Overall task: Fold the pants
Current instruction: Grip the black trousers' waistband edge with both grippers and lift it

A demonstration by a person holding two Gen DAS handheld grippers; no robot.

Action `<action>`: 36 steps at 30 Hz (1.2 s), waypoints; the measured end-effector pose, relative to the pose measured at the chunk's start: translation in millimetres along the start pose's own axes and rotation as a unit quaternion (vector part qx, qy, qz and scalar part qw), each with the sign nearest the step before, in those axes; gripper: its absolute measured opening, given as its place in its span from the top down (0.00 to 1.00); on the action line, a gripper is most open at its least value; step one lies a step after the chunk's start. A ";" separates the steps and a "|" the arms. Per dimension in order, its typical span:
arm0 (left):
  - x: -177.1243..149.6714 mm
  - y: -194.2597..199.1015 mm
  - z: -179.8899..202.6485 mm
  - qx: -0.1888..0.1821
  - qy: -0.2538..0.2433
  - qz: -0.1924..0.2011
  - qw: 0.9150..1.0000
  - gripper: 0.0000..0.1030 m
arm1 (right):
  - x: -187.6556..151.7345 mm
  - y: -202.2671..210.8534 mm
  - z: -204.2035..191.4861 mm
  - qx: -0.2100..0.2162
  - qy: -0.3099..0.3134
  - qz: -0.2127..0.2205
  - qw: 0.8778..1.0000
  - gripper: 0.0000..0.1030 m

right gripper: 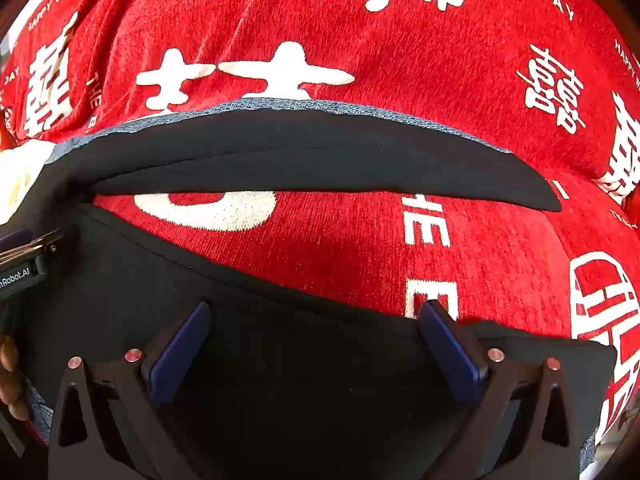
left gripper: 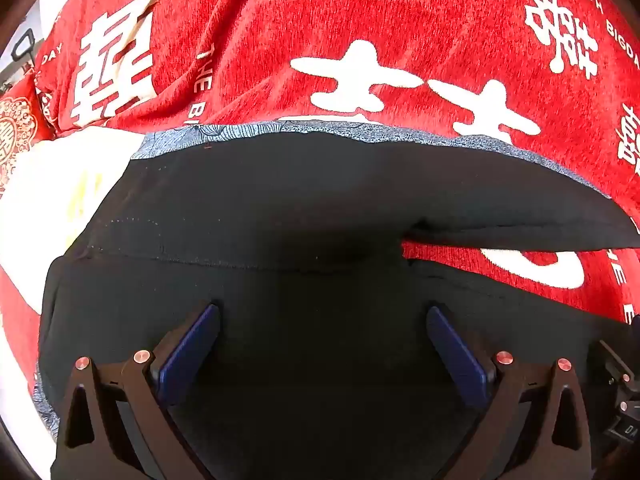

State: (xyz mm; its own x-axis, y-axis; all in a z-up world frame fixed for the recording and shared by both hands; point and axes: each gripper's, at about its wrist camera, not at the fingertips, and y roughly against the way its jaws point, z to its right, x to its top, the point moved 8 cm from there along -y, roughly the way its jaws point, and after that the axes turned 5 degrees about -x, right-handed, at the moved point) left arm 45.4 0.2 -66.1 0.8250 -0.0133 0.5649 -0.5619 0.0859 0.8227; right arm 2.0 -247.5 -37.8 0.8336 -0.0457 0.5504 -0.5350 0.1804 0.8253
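Left wrist view first: we find the left gripper [left gripper: 323, 312] with its jaws spread wide and nothing between the blue pads [left gripper: 192, 356]. It is angled down over the black pants [left gripper: 280, 200], which fill the lower and central frame. We cannot tell whether the fingertips touch the fabric. The pants lie flat on a red blanket [left gripper: 320, 20] printed with white characters and lettering. A blue-grey patterned cloth [left gripper: 192, 138] shows as a strip along the far edge of the pants, from 10 o'clock across to 2 o'clock. The two pant legs part toward 3 o'clock, with red blanket visible in the gap. A white cloth [left gripper: 60, 184] lies at 9 o'clock, and a red embroidered cushion [left gripper: 16, 128] beyond it.

Right wrist view: we record the right gripper [right gripper: 316, 312] likewise released, jaws wide, empty, above the nearer pant leg [right gripper: 280, 360]. The farther leg [right gripper: 320, 160] runs across from 9 to 3 o'clock, well apart from the nearer one. The left gripper's body enters at 9 o'clock.
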 end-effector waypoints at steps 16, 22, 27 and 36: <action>5.1 12.1 -3.0 0.006 -0.025 -0.019 0.999 0.00 | 14.1 6.7 -2.5 0.029 -0.025 -0.054 0.998 0.00; 29.0 50.8 -27.9 -0.005 -0.043 -0.003 0.999 0.00 | 60.2 53.8 -35.7 0.062 -0.001 -0.003 0.998 0.00; 57.2 73.5 -63.5 -0.018 -0.025 0.002 1.000 0.00 | 93.3 75.5 -88.1 0.115 0.050 0.011 0.992 0.00; 94.2 42.9 -120.0 0.023 -0.030 -0.037 0.999 0.00 | 150.5 43.1 -175.6 0.183 0.107 -0.011 0.977 0.00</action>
State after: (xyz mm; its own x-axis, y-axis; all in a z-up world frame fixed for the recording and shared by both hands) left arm 106.1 122.1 14.9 0.8598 -0.0776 0.5048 -0.5036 0.0359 0.8632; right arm 128.5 -74.1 58.5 0.8344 0.1678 0.5250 -0.4967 -0.1838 0.8483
